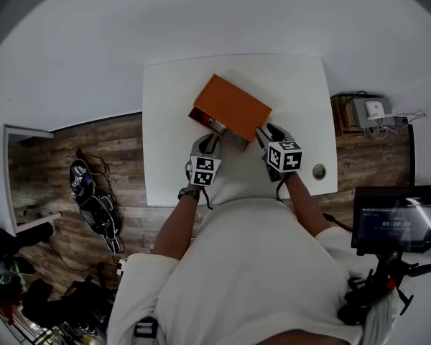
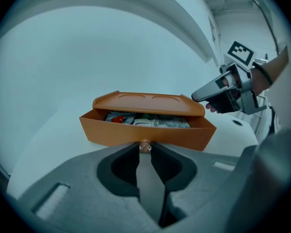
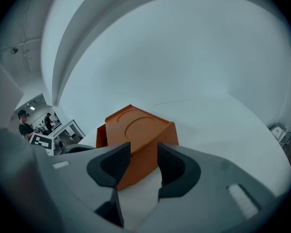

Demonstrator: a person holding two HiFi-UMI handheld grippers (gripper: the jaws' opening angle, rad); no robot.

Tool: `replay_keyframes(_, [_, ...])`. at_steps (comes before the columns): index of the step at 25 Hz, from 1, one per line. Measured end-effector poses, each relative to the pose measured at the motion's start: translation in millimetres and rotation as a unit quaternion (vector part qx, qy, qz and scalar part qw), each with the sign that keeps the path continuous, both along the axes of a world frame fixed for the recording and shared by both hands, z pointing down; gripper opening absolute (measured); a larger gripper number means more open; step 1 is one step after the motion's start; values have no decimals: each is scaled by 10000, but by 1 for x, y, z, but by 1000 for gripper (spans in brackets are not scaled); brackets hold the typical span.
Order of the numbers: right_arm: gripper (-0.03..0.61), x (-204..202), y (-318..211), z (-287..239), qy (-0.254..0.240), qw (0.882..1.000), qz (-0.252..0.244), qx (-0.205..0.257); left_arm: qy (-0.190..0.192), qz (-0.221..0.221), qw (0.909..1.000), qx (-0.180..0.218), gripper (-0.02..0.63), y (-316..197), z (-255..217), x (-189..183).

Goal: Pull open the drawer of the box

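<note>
From above, the orange box [image 1: 230, 108] lies near the middle of the white counter [image 1: 302, 92]. Its long side runs slanted, from the far left down to the near right. Its drawer [image 1: 217, 126] faces the near edge and sticks out a little. The left tool [image 1: 212, 138] is at the drawer front and the right tool [image 1: 263, 132] is at the box's right end. A round hole [image 1: 319, 171] sits by the counter's near right corner. A screen [image 1: 396, 221] stands off to the right; its writing is too small to read.

In the left gripper view, the jaws are almost together, pinching a small clear knob [image 2: 145, 146] on the drawer front. Packets [image 2: 150, 120] lie inside the open drawer; their print is blurred.

In the right gripper view, the jaws stand partly apart, pressing on both sides of the box's end.
</note>
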State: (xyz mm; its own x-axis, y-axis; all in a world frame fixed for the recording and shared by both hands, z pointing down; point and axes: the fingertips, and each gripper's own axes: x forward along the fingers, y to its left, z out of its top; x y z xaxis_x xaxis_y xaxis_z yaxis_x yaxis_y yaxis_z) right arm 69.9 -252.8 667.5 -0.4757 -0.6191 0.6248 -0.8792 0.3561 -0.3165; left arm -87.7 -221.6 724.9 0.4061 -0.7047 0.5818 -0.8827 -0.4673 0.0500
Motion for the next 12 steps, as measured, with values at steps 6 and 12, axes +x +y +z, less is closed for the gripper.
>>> replay_keyframes(6, [178,-1,-1,2,9,10000,17,-9,-62,34,10000,-25,80,4,2,-5])
replay_keyframes(12, [176,0,-1,2,-50,10000,65,-26,-90,83,9999,43,80,9,2,-8])
